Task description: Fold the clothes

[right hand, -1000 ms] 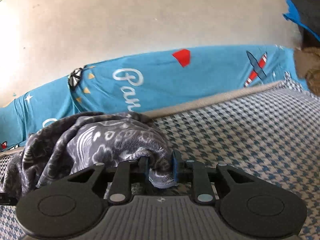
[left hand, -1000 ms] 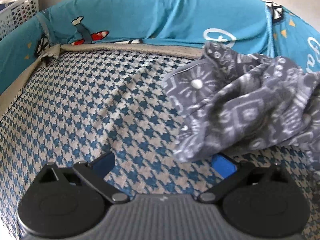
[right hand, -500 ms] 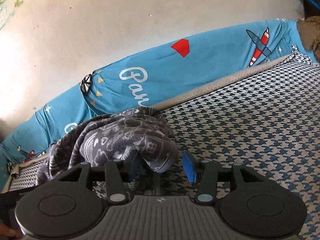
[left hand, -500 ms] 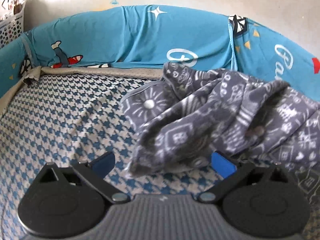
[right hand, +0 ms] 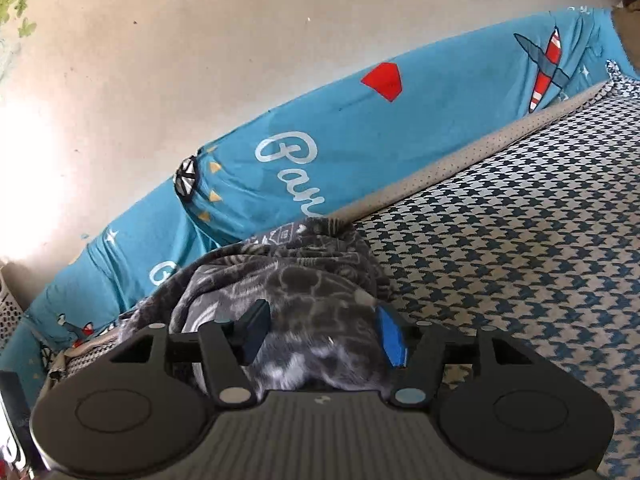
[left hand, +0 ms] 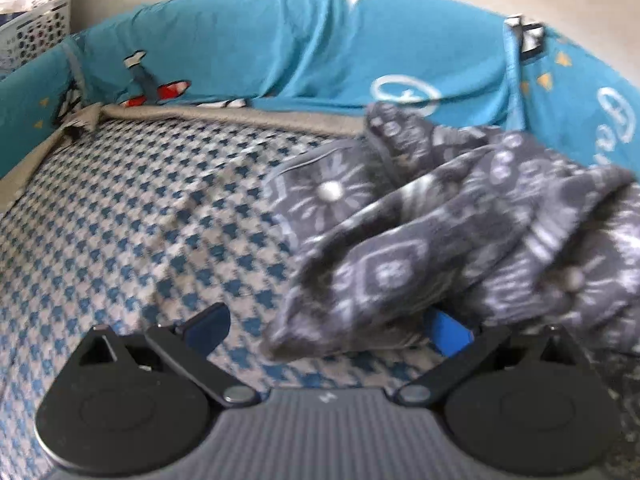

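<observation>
Ahead of the matt black plastic left gripper (left hand: 326, 326), a soft, fleecy grey garment (left hand: 460, 232) is lying on a woven houndstooth cover (left hand: 140, 216). Behind it, smooth blue cotton-like bumper cloth (left hand: 280, 48) is creasing below a matt plaster wall (right hand: 200, 60).

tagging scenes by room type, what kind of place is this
Most likely a bedroom: a bed with a houndstooth cover, a blue cartoon-print bumper along a plain wall, and a crumpled grey patterned garment lying on it.

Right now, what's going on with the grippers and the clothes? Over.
Left gripper open. Right gripper opening, crumpled grey patterned fleece garment between its pads. Nothing blocking.
</observation>
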{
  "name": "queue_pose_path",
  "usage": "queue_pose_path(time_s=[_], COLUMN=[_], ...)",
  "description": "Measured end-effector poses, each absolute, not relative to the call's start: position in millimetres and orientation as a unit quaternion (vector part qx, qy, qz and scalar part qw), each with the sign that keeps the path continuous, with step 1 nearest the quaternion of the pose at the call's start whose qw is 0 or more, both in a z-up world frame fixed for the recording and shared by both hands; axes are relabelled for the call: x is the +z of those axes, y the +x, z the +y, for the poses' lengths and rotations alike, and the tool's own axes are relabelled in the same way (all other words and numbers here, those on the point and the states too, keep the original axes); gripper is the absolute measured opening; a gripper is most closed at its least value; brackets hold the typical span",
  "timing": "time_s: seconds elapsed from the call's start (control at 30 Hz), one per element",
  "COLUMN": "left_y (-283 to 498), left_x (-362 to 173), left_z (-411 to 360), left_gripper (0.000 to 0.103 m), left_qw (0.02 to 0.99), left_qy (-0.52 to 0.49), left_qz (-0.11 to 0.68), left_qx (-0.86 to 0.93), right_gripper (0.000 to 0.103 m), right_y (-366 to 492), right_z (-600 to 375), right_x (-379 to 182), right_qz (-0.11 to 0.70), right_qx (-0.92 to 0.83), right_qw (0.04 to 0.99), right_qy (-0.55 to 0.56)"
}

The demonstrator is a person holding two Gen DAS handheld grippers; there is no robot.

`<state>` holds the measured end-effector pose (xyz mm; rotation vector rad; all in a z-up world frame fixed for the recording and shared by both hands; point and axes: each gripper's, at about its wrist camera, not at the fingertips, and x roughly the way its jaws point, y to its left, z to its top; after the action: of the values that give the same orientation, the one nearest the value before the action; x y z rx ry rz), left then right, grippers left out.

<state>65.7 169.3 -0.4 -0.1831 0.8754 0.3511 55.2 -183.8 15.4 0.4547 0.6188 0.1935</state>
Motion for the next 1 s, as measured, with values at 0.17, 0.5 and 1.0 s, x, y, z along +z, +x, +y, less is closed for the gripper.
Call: queue_pose_path(time_s=[0.17, 0.5, 1.0], left_y=[68, 59, -18], left_x=[-9, 2, 34], left_z=[187, 189, 184], left_gripper=[0.103, 0.103, 0.103], left_qw=[0.872, 0.875, 0.908], left_qy=[-0.102, -0.12, -0.147], left_qz=[0.433, 0.421, 0.364], left_qx=[0.204, 0.208, 0.149], right_gripper=[0.063, 0.033, 0.007], right_y=[78, 57, -79], right_z=[-177, -146, -68], right_x=[-5, -16, 3], right_qz=[0.346, 0.374, 0.298], right_qx=[0.079, 0.157, 0.37], right_qw=[0.9, 0.897, 0.88], right_qy=[0.252, 0.178, -0.011])
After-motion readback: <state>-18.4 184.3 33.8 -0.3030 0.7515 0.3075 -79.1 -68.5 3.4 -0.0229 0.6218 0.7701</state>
